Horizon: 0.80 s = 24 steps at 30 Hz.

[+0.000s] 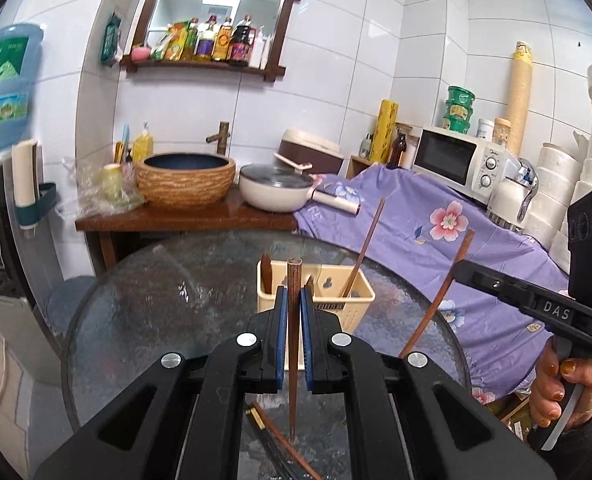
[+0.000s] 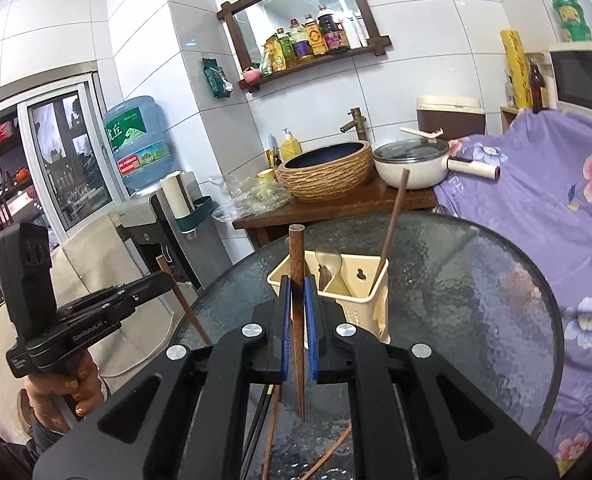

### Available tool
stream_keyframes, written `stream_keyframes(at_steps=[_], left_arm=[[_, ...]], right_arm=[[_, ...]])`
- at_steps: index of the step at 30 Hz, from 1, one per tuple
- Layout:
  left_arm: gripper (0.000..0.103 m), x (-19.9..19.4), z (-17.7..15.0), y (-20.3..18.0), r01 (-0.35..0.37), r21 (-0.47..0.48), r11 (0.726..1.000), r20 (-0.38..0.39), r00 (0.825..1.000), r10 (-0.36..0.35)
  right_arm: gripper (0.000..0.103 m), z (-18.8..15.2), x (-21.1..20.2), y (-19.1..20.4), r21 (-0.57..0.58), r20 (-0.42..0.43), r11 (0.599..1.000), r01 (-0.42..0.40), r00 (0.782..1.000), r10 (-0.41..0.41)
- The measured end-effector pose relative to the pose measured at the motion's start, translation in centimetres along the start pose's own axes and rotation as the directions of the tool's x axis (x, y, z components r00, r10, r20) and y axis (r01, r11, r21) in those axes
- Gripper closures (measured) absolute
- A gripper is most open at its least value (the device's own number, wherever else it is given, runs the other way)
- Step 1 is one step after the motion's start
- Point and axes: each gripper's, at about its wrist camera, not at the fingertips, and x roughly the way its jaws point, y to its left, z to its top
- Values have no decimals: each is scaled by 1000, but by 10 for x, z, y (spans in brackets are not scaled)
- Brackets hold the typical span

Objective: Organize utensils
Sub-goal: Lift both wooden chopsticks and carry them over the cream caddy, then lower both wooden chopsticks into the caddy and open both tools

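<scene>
Over the table: both grippers hovered above the round glass table (image 1: 143,300), each carrying one chopstick.
Left gripper (image 1: 293,312): clenched on a brown wooden chopstick (image 1: 293,344), held roughly upright between the blue pads (image 1: 281,332); its tip hung just above the glass.
Right gripper (image 2: 296,316): clamped on a second wooden chopstick (image 2: 298,320), near vertical, tip just clear of the table.
Cross-check: from the left wrist view, the right gripper (image 1: 462,270) held its chopstick (image 1: 436,300) on a slant; from the right wrist view, the left gripper (image 2: 163,278) held its own (image 2: 183,300) the same way.
Holder: cream plastic utensil caddy (image 1: 352,304) stood on the table just beyond both grippers.
Holder contents: one chopstick (image 2: 392,228) leaning in the right compartment, a metal spoon (image 2: 330,268) in the middle one; the dark piece (image 1: 265,276) at the left was probably another utensil, hard to tell.
Loose on glass: a few more chopsticks (image 1: 283,440) lay crossed under the left gripper, brown and black.
Behind: woven-look basin (image 1: 185,180), white lidded pan (image 1: 273,188), microwave (image 1: 456,160) on a purple floral cloth (image 1: 436,240).
</scene>
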Motion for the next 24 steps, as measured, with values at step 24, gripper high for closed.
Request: stream_keyframes(at_steps=[24], left_arm=[[97, 40, 132, 4, -60, -106, 993, 209, 975, 82]], right_arm=[[95, 112, 22, 5, -43, 183, 985, 165, 971, -155]])
